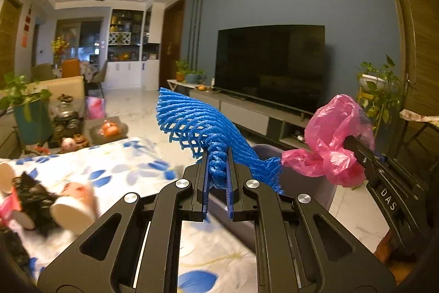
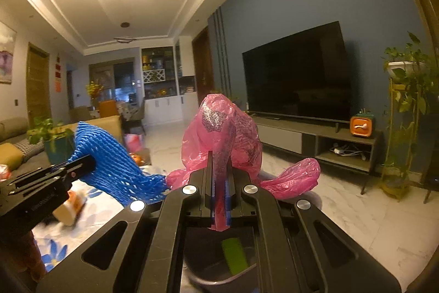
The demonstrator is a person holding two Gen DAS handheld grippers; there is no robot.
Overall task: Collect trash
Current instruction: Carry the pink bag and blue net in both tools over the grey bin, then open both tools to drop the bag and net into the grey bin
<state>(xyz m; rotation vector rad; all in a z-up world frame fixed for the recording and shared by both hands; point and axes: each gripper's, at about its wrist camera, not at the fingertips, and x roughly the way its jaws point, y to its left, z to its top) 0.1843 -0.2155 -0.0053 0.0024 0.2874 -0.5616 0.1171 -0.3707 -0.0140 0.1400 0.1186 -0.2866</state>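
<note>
We carry the blue foam net (image 1: 203,125) pinched in the left tongs (image 1: 218,169) and the pink plastic bag (image 2: 225,128) clamped in the right tongs (image 2: 219,183), held above the counter (image 1: 123,169), where either flimsy piece could slip free.

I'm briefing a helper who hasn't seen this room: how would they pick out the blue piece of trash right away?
Start at the big dark TV on the blue wall. In front of it two grippers are held up side by side; the left gripper is shut on the blue foam fruit net. Its stretchy open mesh sets it apart from the smooth, crinkled pink plastic bag in the right gripper.
</note>
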